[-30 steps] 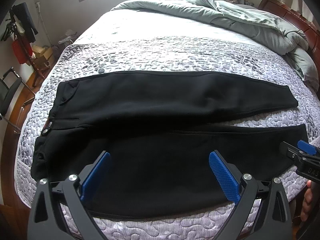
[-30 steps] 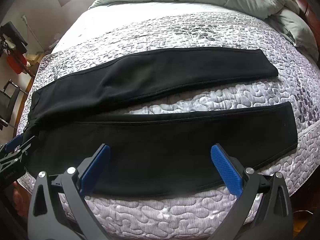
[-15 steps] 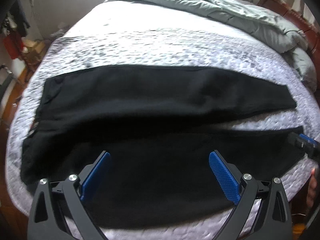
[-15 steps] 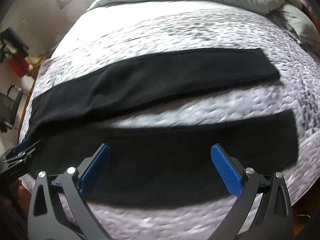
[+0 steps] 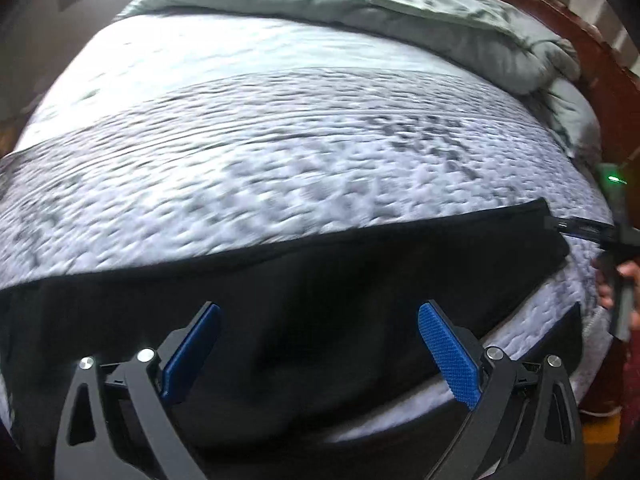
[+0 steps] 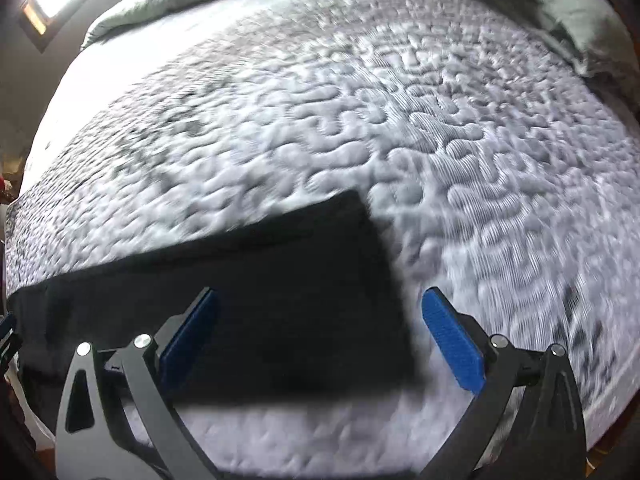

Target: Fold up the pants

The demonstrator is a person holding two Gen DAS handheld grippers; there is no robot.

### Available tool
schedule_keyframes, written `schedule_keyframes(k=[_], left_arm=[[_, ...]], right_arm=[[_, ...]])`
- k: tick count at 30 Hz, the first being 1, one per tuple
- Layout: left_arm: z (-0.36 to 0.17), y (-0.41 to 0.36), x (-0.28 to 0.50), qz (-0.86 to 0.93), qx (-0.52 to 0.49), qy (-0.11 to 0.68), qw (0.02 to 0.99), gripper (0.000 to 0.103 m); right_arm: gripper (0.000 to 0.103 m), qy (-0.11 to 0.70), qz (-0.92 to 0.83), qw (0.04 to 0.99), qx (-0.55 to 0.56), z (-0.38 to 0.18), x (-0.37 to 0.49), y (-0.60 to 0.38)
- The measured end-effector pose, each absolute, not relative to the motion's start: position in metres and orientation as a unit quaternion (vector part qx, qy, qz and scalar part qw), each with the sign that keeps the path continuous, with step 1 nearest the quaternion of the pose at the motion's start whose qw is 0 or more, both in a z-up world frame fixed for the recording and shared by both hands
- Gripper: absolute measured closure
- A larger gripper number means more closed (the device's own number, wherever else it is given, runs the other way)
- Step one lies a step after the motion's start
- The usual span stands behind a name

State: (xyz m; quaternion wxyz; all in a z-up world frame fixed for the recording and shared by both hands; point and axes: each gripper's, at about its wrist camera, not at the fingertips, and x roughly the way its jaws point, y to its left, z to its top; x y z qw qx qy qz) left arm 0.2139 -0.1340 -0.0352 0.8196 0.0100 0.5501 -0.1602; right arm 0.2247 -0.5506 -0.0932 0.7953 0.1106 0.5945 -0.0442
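Both views blurred w/ motion. Black pants [image 5: 304,280] lie on the quilted grey-white mattress [image 5: 280,152], along its near edge. In the left wrist view one leg runs across to the right, its hem [image 5: 554,232] near the bed's right edge; a second strip of black shows lower right, w/ a wedge of mattress between the two. Left gripper [image 5: 320,356]: blue pads wide apart, nothing between them, hovering over the pants. Right gripper [image 6: 322,344]: also spread wide, nothing pinched; the squared hem end of a leg [image 6: 360,280] sits under it, mostly between the pads (contact can't be judged). A crumpled grey-green duvet [image 5: 400,12] is heaped at the far edge. Dark wooden bed frame [image 5: 592,92] curves along the right side. At the far right of the left view, fingers of a hand [image 5: 628,270] show around the other tool.
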Motion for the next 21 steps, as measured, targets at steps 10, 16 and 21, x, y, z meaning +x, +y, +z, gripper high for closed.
schedule_keyframes(k=[10, 16, 21], left_arm=[[-0.065, -0.192, 0.263, -0.226, 0.068, 0.56, 0.794, 0.004], [-0.086, -0.221, 0.282, -0.291, 0.094, 0.573, 0.76, 0.004], [-0.101, -0.236, 0.294, -0.344, 0.087, 0.584, 0.73, 0.004]], right_arm=[[0.086, 0.593, 0.021, 0.803, 0.053, -0.104, 0.235, -0.548], [0.093, 0.525, 0.1, 0.832, 0.144, -0.07, 0.204, -0.578], [0.093, 0.489, 0.135, 0.846, 0.168, -0.046, 0.188, -0.584]])
